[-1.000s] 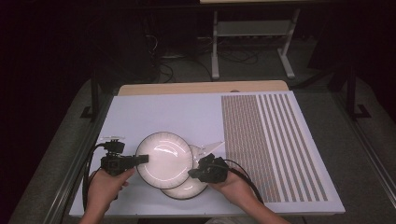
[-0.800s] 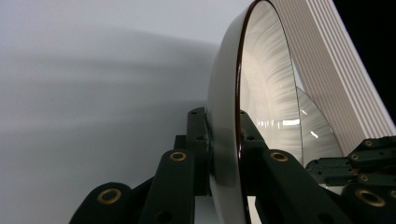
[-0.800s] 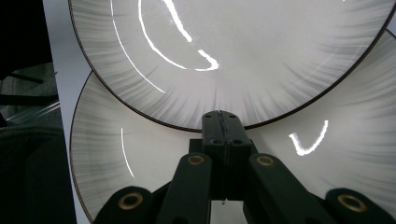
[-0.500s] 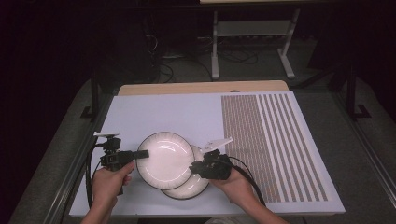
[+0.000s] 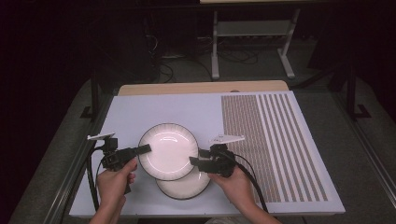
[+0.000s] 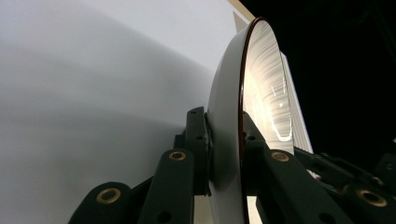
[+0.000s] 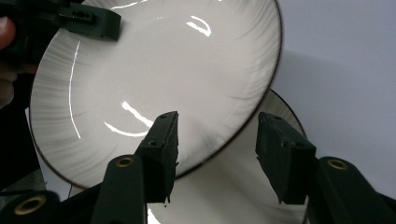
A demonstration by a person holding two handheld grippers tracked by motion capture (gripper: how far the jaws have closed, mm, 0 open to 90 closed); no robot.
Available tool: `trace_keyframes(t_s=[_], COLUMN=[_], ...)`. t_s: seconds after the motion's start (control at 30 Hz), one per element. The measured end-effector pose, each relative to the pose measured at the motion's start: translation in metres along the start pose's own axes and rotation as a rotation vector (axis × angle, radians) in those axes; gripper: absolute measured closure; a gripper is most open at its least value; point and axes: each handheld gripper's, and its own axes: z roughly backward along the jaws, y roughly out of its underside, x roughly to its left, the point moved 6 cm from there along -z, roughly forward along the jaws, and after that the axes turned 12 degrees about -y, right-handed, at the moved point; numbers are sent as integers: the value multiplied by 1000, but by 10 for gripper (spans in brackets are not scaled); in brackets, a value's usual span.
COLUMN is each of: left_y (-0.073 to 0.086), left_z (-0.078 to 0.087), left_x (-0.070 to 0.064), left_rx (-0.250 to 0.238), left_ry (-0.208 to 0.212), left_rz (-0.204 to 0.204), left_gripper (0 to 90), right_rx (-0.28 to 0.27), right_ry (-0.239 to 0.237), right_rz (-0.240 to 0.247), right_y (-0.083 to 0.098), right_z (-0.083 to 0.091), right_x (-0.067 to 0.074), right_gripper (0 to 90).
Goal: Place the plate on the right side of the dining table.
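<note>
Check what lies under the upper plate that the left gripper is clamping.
A second plate lies under the upper plate, its near part showing on the white mat. Its far part is covered, so whether the plates touch cannot be told.

Place: looks like a lab or test studio | dark room around a lit table [image 5: 140, 116] | white sheet with a printed stripe pattern [image 5: 275, 140] | metal frame stand [image 5: 252, 35] and loose cables [image 5: 173, 70] on the floor behind

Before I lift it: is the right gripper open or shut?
Open: the right gripper has its jaws apart, astride the upper plate rim.
</note>
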Motion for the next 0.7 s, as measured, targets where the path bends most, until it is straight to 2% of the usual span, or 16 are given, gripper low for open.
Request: trace_keyframes(t_s=[0.17,0.27,0.33,0.43,0.7], left_y=[4,8,10,12,17], left_z=[-2,-3,-3,-4,-7], left_x=[-3,-5,-6,-6,-11], left_rx=[-4,-30,-46,-57,-41], left_ry=[20,33,23,1,-31], left_rz=[22,55,59,52,68], left_gripper=[791,788,791,798,792], right_rx=[-13,-37,-57,-65,-57], right_ry=[16,26,29,44,76], right_rz=[-59,-83,-94,-135,-254], right_y=[2,0,-1,-2,-3], right_z=[-4,-3,-1,0,3], right_x=[-1,-2,-2,-3,-8], right_gripper=[528,557,587,618,668])
